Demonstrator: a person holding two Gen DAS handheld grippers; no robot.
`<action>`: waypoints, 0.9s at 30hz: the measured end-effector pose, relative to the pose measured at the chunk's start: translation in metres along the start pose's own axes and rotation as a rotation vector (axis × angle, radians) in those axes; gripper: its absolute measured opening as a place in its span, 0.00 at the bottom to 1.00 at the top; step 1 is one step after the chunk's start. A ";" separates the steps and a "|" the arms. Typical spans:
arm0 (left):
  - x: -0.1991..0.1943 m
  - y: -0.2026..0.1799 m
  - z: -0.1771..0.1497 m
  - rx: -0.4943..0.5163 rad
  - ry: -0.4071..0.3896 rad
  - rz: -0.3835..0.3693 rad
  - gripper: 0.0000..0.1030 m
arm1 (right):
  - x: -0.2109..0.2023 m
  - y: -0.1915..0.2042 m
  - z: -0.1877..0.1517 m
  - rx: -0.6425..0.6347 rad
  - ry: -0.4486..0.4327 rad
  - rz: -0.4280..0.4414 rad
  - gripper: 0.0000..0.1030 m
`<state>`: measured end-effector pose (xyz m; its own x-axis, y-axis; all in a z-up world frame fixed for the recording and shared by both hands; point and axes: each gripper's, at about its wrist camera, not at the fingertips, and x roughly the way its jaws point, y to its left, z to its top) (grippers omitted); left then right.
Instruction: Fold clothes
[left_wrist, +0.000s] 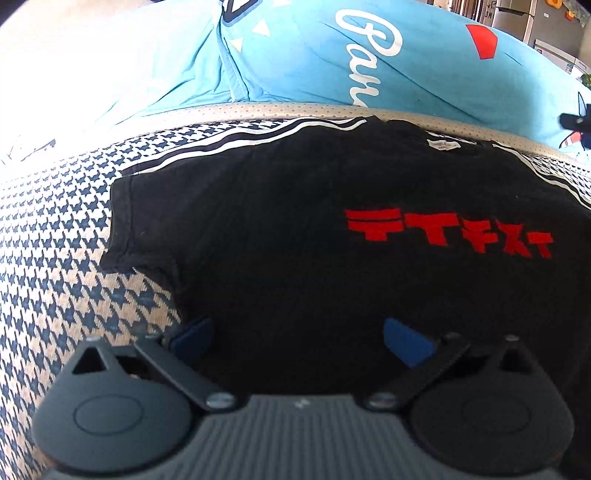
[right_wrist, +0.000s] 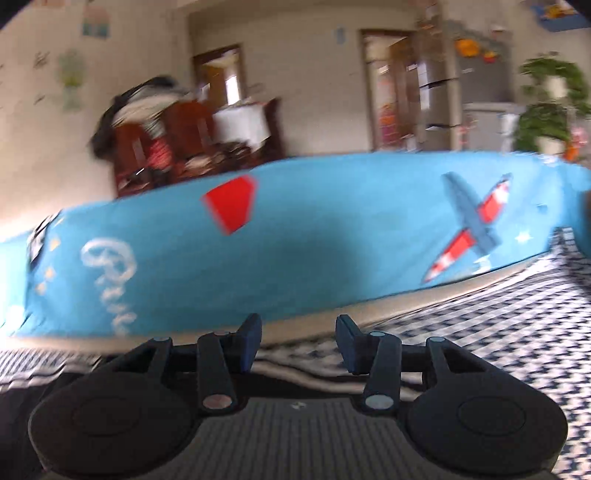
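Black T-shirt (left_wrist: 295, 229) lies flat on the houndstooth bed cover (left_wrist: 55, 240). Left gripper (left_wrist: 299, 338) hovers over its hem at six o'clock, jaws released; right gripper (right_wrist: 297, 343) also released, empty. Grasping one layer could bunch the fold.

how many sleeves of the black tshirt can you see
1. The black T-shirt shows one short sleeve, spread on the houndstooth cover at picture-left. The other sleeve runs out of view.

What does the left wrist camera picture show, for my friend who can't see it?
A black T-shirt with red lettering lies flat on a houndstooth-patterned cover. The left hand-held gripper is over its lower part, blue fingers wide apart. A light blue cloth with white script lies behind.
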<state>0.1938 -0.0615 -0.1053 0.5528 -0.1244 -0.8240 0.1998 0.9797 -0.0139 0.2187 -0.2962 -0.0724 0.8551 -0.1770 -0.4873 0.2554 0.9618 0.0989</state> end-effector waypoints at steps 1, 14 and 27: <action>0.000 0.000 0.000 -0.006 0.000 0.001 1.00 | 0.003 0.006 -0.003 -0.012 0.016 0.023 0.43; 0.004 0.001 0.003 -0.017 0.008 0.002 1.00 | 0.049 0.091 -0.023 -0.218 0.086 0.260 0.43; 0.008 0.000 0.002 0.008 0.005 0.006 1.00 | 0.085 0.110 -0.047 -0.332 0.168 0.256 0.34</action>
<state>0.1995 -0.0628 -0.1110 0.5501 -0.1175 -0.8268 0.2027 0.9792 -0.0043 0.2988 -0.1955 -0.1435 0.7801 0.0851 -0.6199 -0.1369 0.9899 -0.0364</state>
